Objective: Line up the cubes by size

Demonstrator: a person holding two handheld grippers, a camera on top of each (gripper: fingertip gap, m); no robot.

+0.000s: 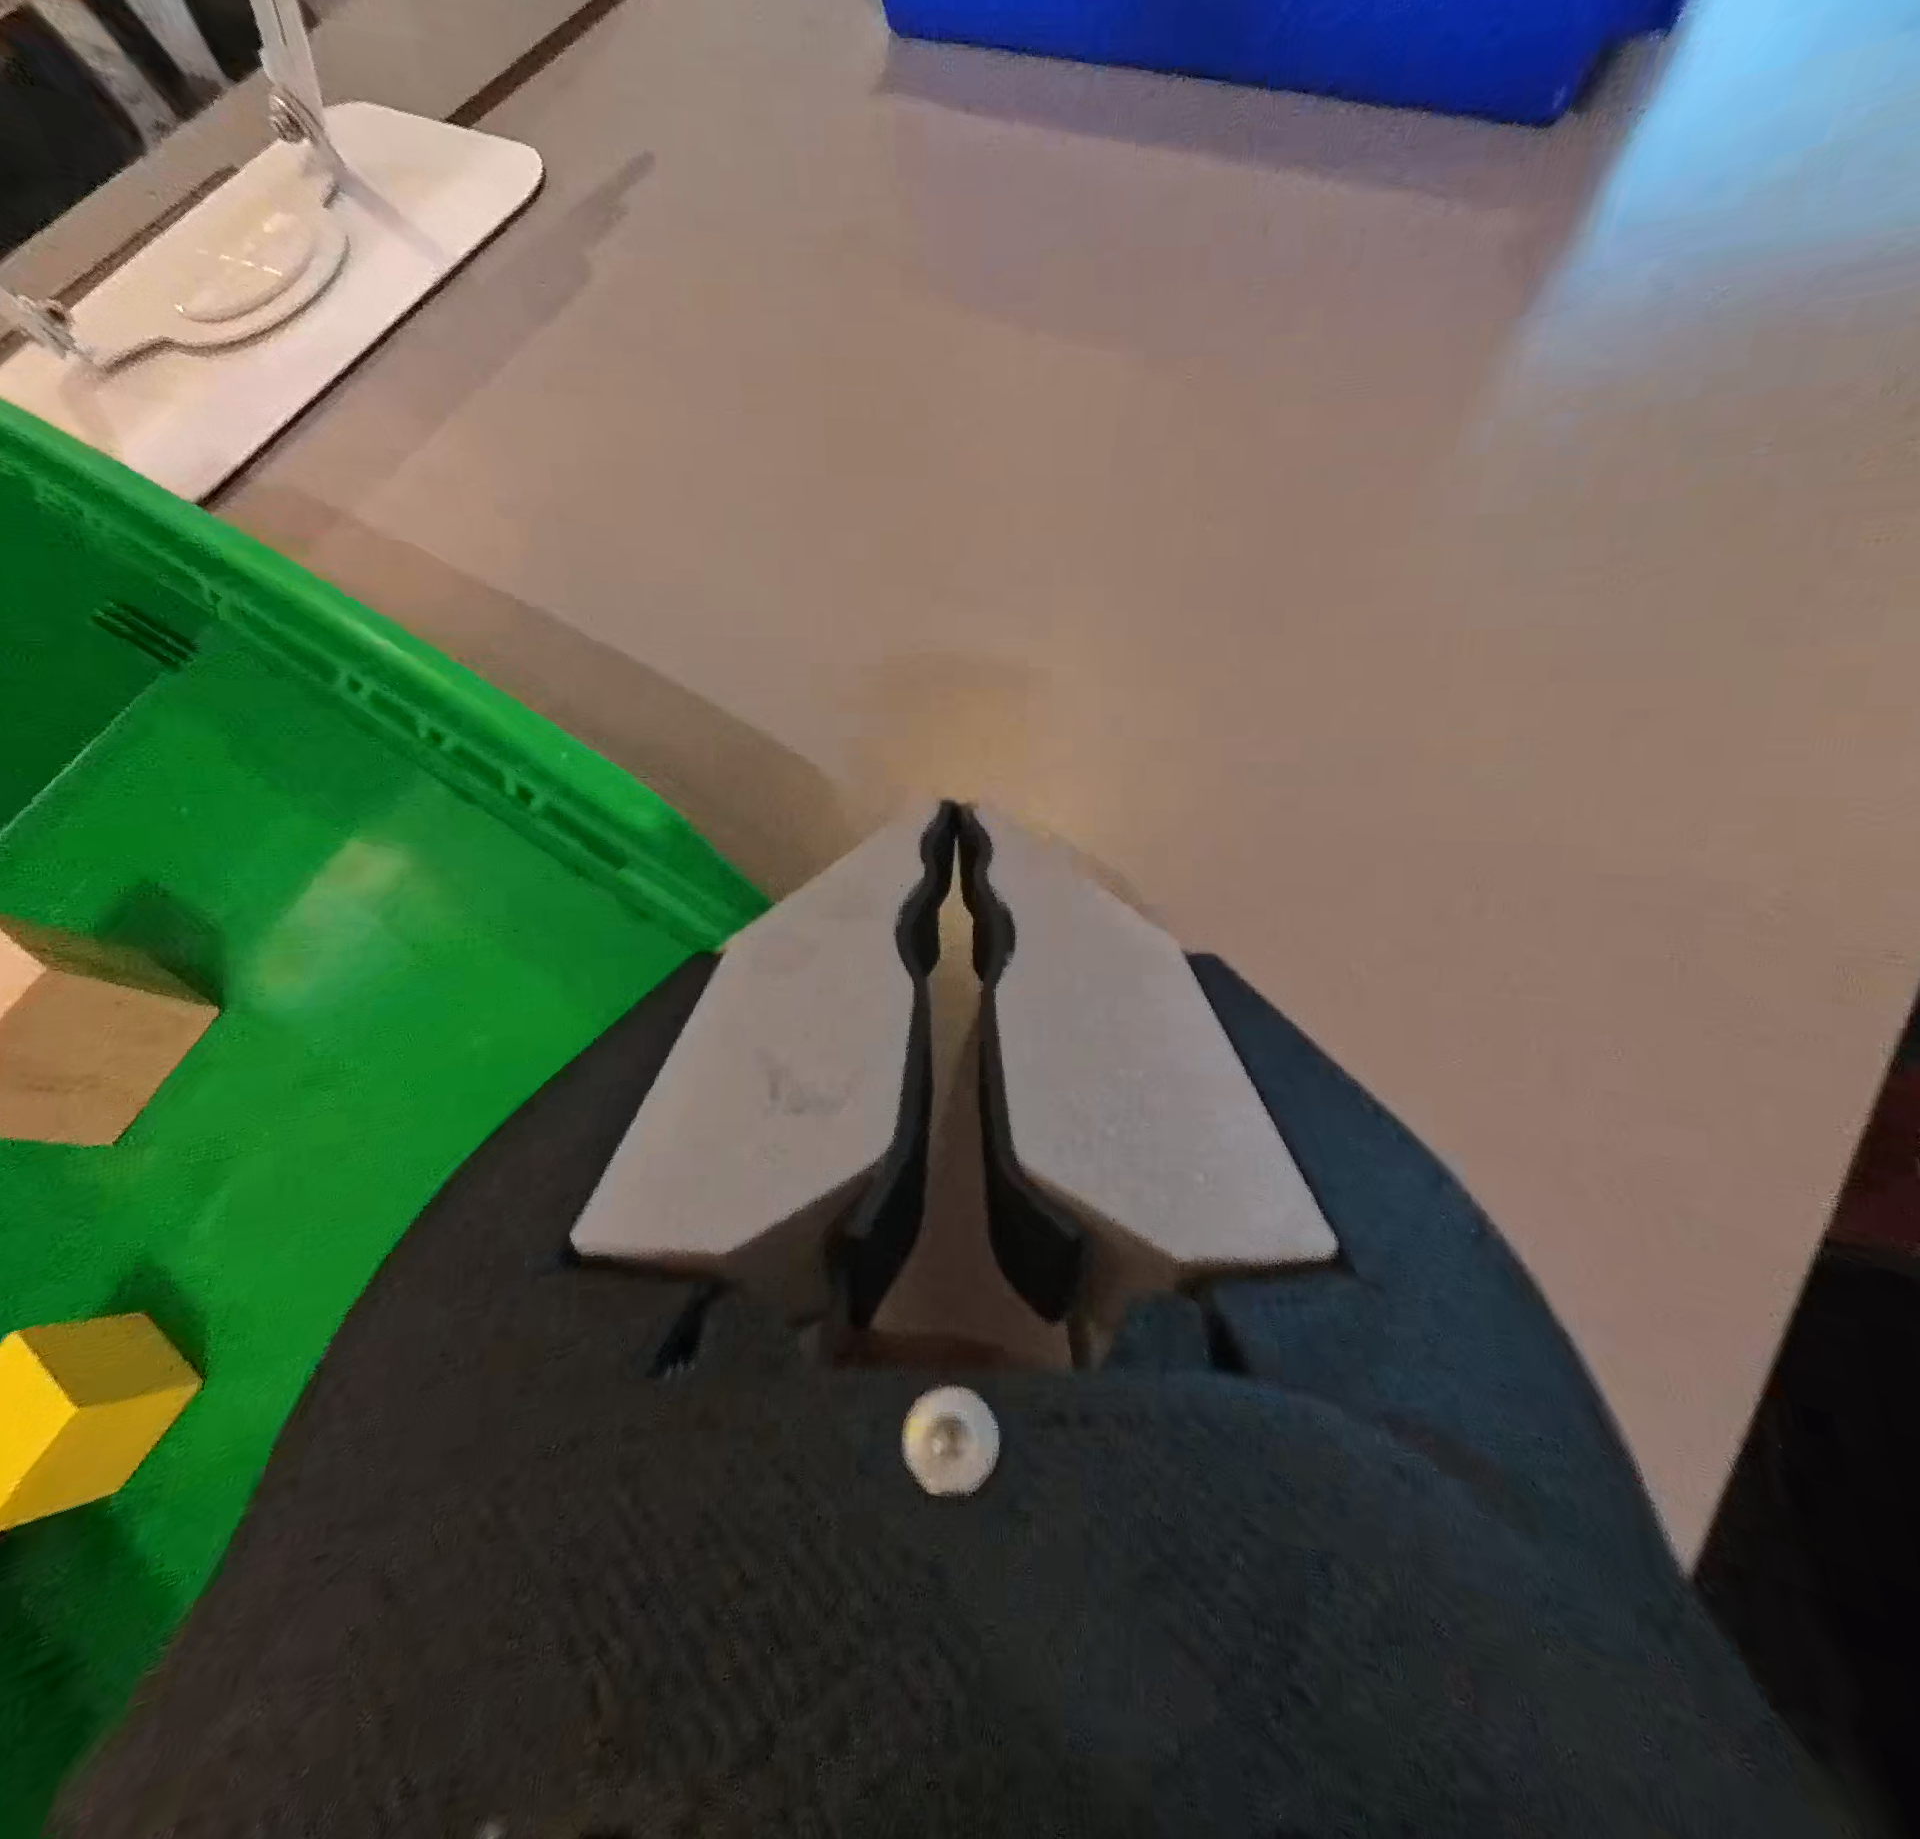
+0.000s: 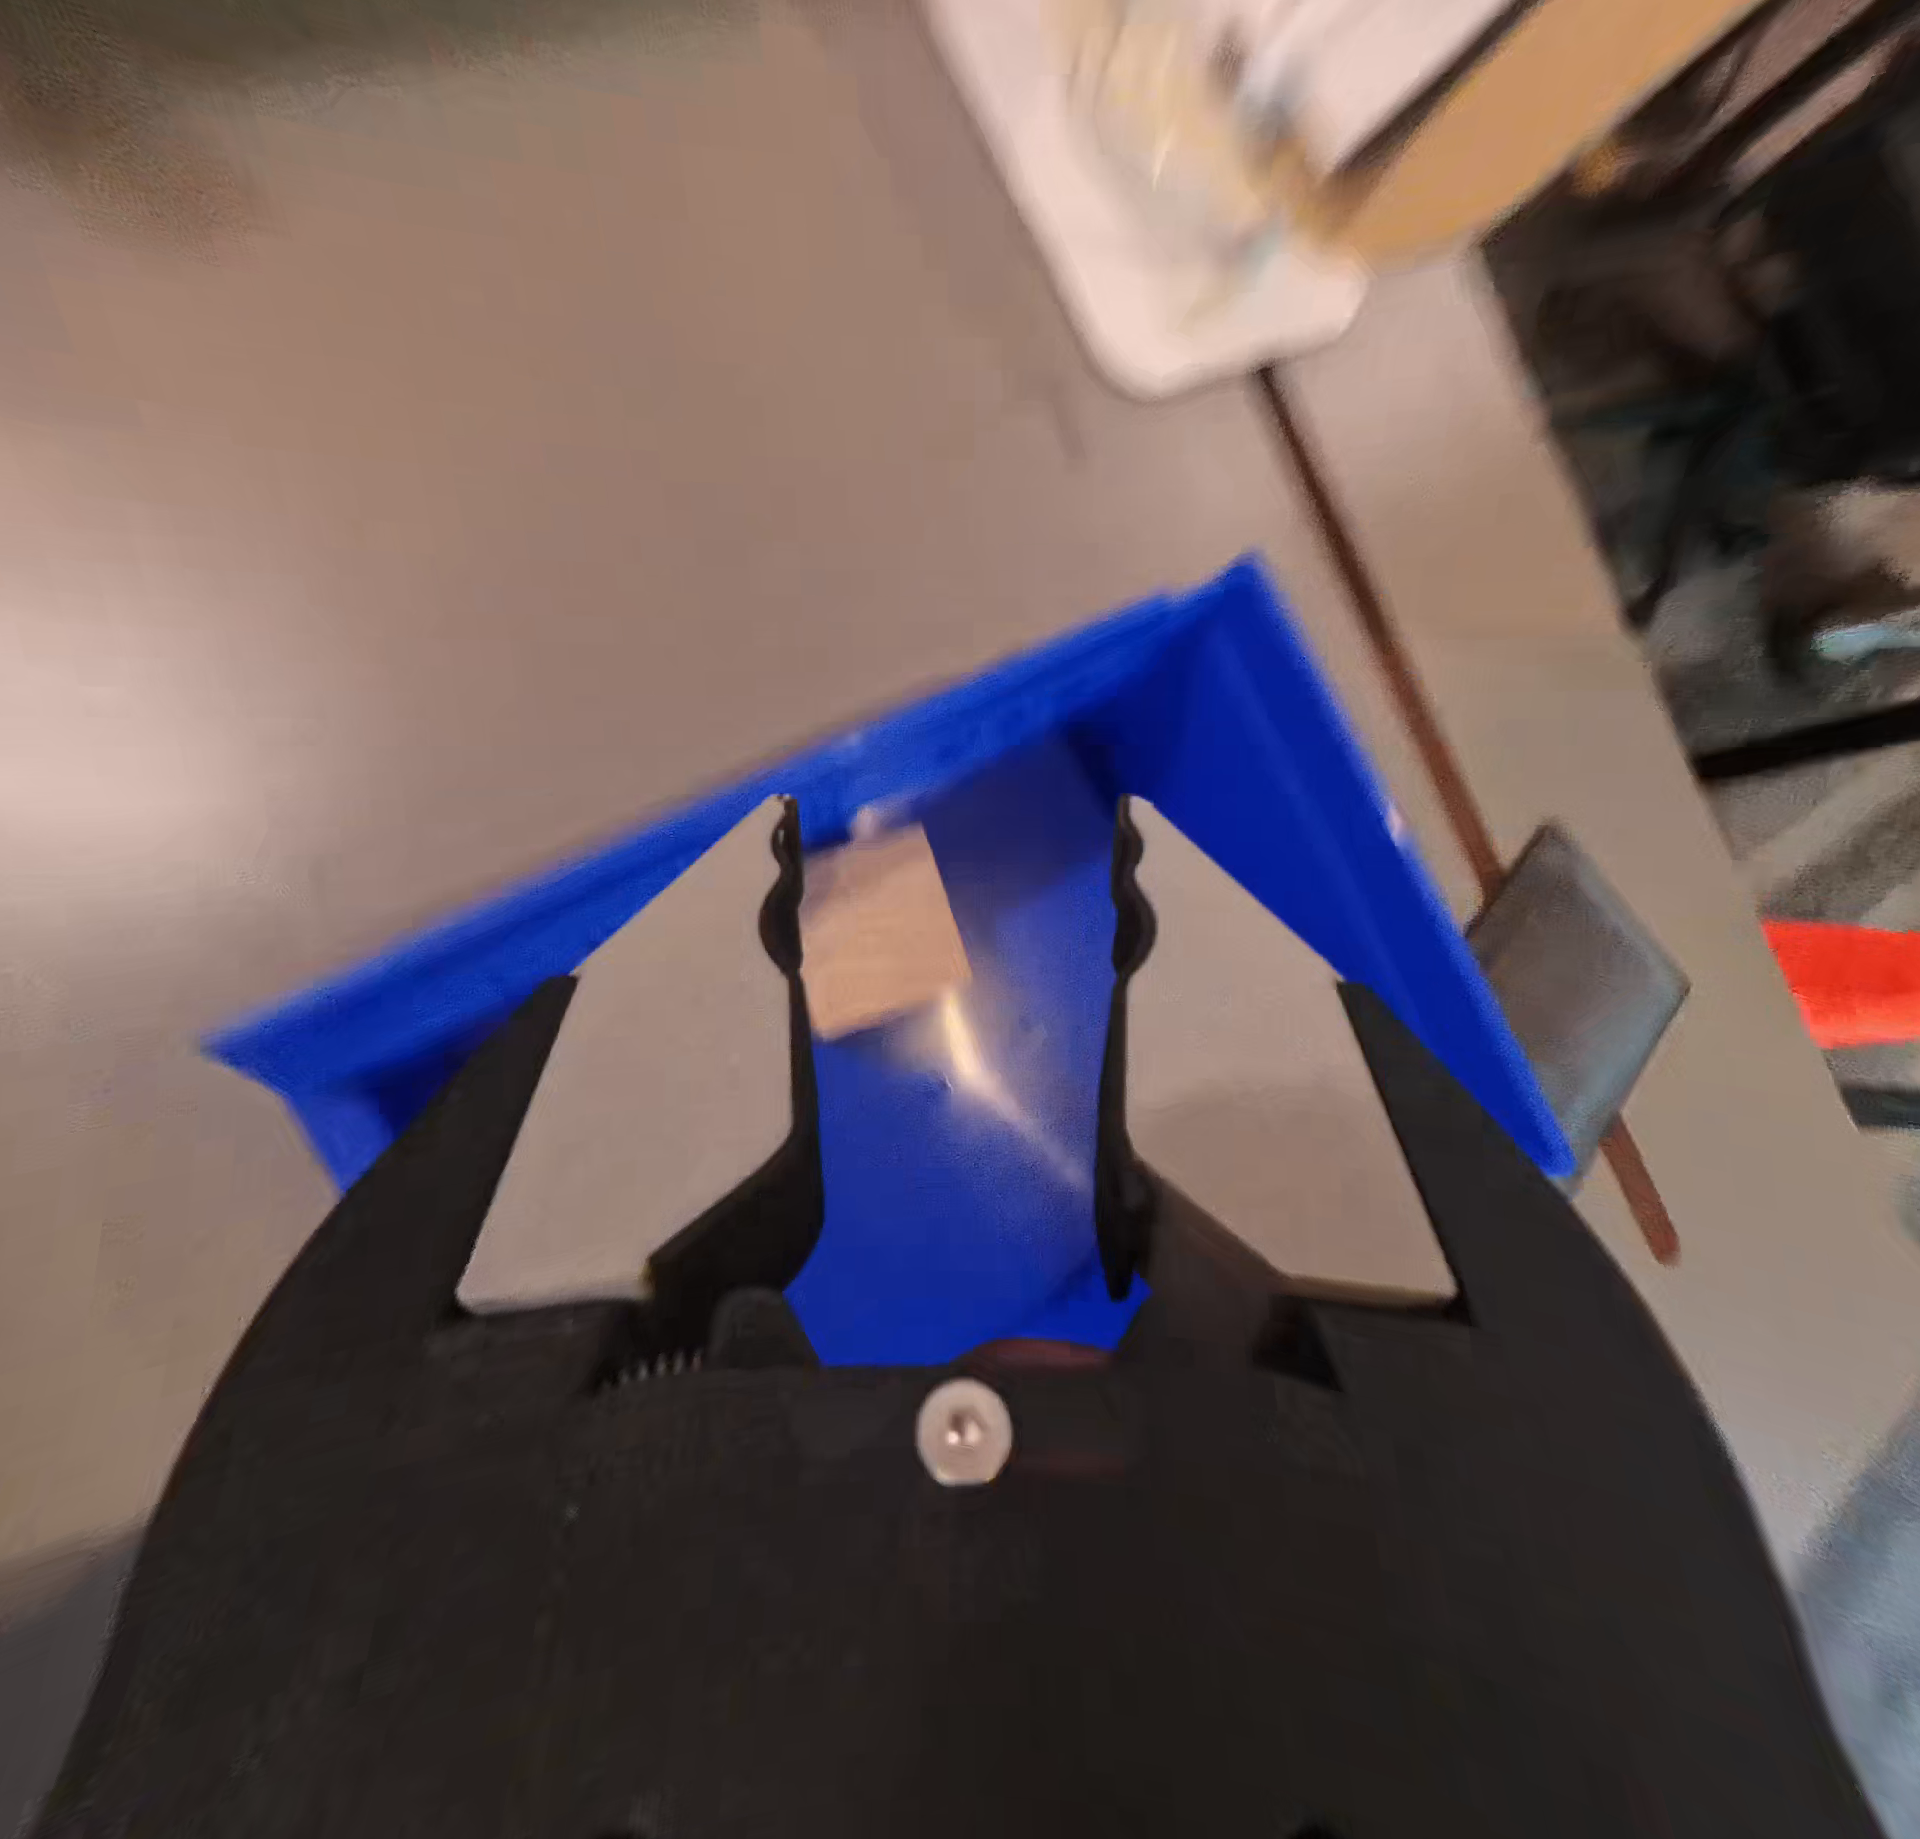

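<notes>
The table (image 1: 1195, 459) is a smooth grey-brown top with soft glare, and it fills most of both views. In the left wrist view its right edge cuts down the right side of the frame, with dark floor beyond.

Left wrist view, near to far: the left gripper (image 1: 954, 815) sits low in the centre, its jaws clenched tip to tip with nothing between them, over bare table. Just left of it, filling the lower left, is a green bin (image 1: 436, 750). Inside the bin a yellow cube (image 1: 78, 1415) lies at the bottom left edge of the frame, and a pale wooden cube (image 1: 94, 1051) lies above it at the left edge, partly cut off. Farther up, in the upper left, a white stand base (image 1: 416, 200) rests on the table with metal legs rising from it. At the top, centre to right, stands a blue bin (image 1: 1247, 13). A pale blue blur runs down the upper right.

Right wrist view, much blurred: the right gripper (image 2: 954, 813) is released, jaws wide apart, above the blue bin (image 2: 1299, 781). A pale cube (image 2: 883, 927) lies on the bin floor, between the fingers in the picture and close to the left one; whether they touch cannot be told. Beyond the bin, at the upper right, is the white base (image 2: 1143, 262), and a dark seam (image 2: 1382, 646) crosses the table. A small grey slab (image 2: 1569, 989) lies by the bin's right wall. Room clutter past the table edge at far right is too blurred to name.
</notes>
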